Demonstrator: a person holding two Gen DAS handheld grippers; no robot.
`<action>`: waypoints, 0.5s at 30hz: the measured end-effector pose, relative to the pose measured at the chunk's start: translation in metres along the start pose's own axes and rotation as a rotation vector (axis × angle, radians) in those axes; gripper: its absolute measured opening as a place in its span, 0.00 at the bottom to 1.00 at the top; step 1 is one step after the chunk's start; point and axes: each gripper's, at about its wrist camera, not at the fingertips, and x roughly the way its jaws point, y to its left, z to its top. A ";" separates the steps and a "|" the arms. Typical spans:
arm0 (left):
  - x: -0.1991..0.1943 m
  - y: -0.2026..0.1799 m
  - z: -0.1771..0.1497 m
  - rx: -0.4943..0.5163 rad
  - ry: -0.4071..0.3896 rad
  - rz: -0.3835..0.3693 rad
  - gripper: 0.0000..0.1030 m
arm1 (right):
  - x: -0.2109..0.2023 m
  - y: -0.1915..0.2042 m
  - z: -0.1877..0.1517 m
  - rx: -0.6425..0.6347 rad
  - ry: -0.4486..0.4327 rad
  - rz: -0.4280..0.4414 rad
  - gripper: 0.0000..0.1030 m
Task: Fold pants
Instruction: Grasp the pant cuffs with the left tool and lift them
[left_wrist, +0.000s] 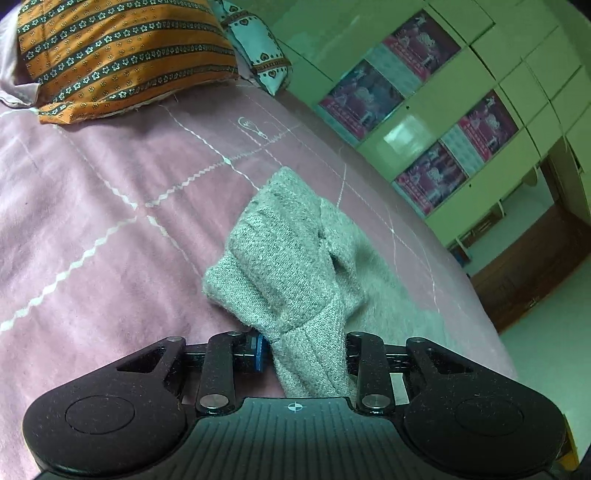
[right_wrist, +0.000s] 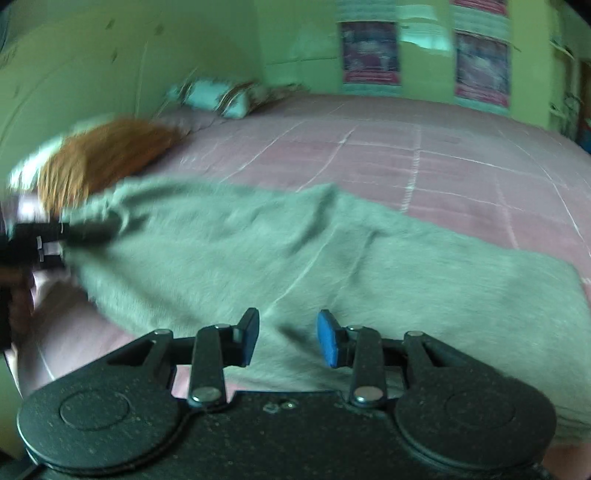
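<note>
Grey knitted pants lie on a pink bedspread. In the left wrist view my left gripper is shut on a bunched end of the pants, and the cloth fills the gap between its pads. The right wrist view is blurred. There the pants stretch across the bed, and my right gripper hovers over their near edge, open, its blue pads apart with nothing pinched. The left gripper shows at the far left of that view, holding the pants' end.
An orange patterned pillow and a pale heart-print pillow rest at the head of the bed. Green cupboards with posters stand beyond the bed's far edge. Floor shows at the right.
</note>
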 end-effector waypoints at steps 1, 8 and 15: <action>0.001 0.000 0.001 0.001 -0.002 0.002 0.31 | 0.006 0.009 -0.007 -0.080 0.000 -0.049 0.42; -0.005 0.000 -0.007 -0.026 -0.021 0.017 0.31 | 0.011 0.014 -0.007 -0.109 -0.007 -0.099 0.45; -0.012 0.003 -0.015 -0.035 -0.016 0.018 0.31 | 0.015 0.018 -0.009 -0.092 -0.010 -0.108 0.46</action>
